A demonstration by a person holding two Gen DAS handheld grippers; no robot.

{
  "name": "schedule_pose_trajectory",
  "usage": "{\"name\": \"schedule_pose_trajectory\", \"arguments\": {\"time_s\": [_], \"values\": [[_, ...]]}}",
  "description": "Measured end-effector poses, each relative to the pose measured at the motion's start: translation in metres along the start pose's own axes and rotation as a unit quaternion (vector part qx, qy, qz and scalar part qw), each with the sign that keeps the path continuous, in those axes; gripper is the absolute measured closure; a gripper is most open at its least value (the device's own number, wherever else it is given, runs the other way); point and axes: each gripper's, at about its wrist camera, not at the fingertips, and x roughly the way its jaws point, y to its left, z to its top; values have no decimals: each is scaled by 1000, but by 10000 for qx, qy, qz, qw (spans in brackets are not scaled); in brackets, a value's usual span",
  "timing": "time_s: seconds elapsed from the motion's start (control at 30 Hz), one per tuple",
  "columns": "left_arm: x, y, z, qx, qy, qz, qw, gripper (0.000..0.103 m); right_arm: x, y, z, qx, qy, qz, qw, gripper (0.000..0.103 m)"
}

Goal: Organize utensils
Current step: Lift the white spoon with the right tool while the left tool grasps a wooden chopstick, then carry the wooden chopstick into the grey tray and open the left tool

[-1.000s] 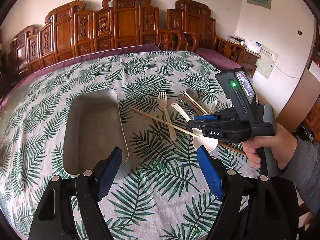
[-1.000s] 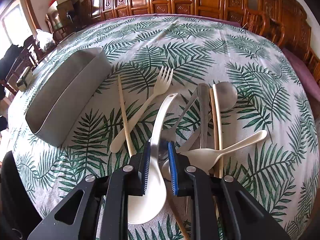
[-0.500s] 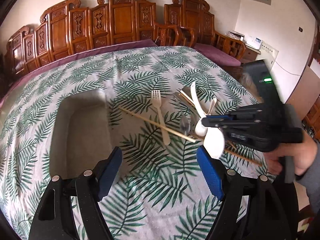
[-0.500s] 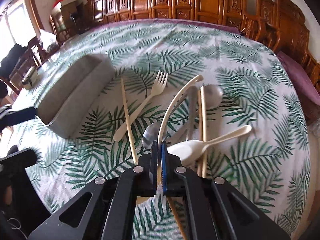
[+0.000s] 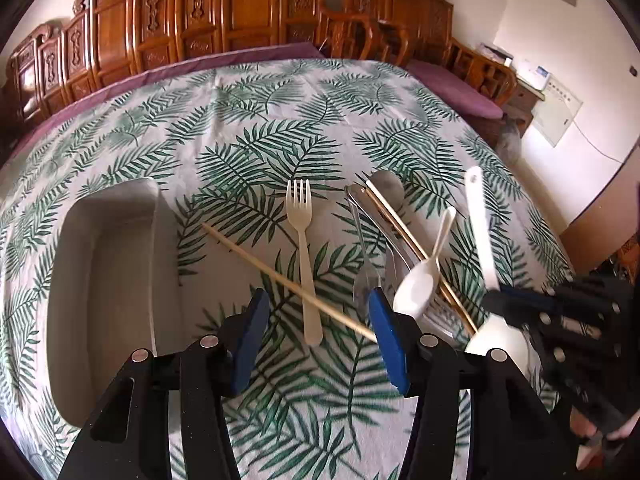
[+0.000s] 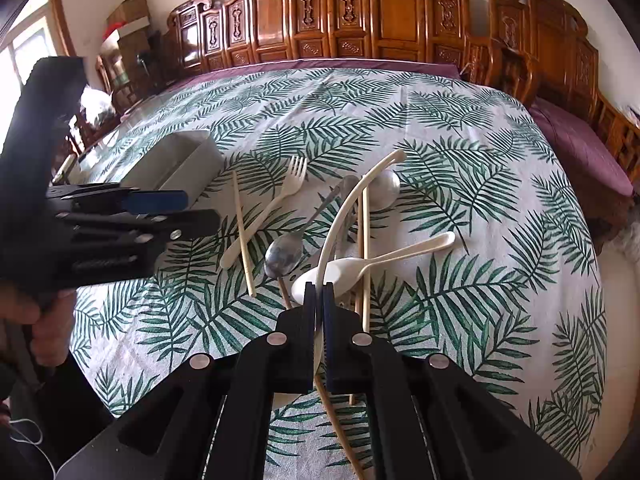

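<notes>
Above the leaf-print tablecloth (image 6: 460, 128), the right gripper (image 6: 318, 300) is clamping tight on a cream ladle (image 6: 344, 208), holding it clear of the utensils lying below. The left gripper (image 5: 316, 320) is hanging half open with nothing between its pads, its jaws having just been closing, over a chopstick (image 5: 280, 276) and fork (image 5: 304, 248) lying beside the grey tray (image 5: 108, 280).

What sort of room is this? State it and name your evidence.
Probably a home dining room. A large table under a white cloth printed with green palm leaves fills the view, carved dark-wood chairs line the wall behind it, and cream plastic and metal utensils lie loose beside a grey rectangular tray.
</notes>
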Motion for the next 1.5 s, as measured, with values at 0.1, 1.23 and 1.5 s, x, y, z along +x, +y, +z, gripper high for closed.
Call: {"name": "schedule_pose_trajectory", "arguments": {"time_s": [0.1,1.23,1.5], "values": [[17,5,8,-243,295,13,9993,64,-3,-3,0,36,-31,-11,10000,99],[6,40,5,-635,537,154,9964,99,-9,1,2,71,-85,54,9999,99],[-39,51,-1,-331,129,185,9992,99,-16,24,6,-147,-172,177,9996,99]]}}
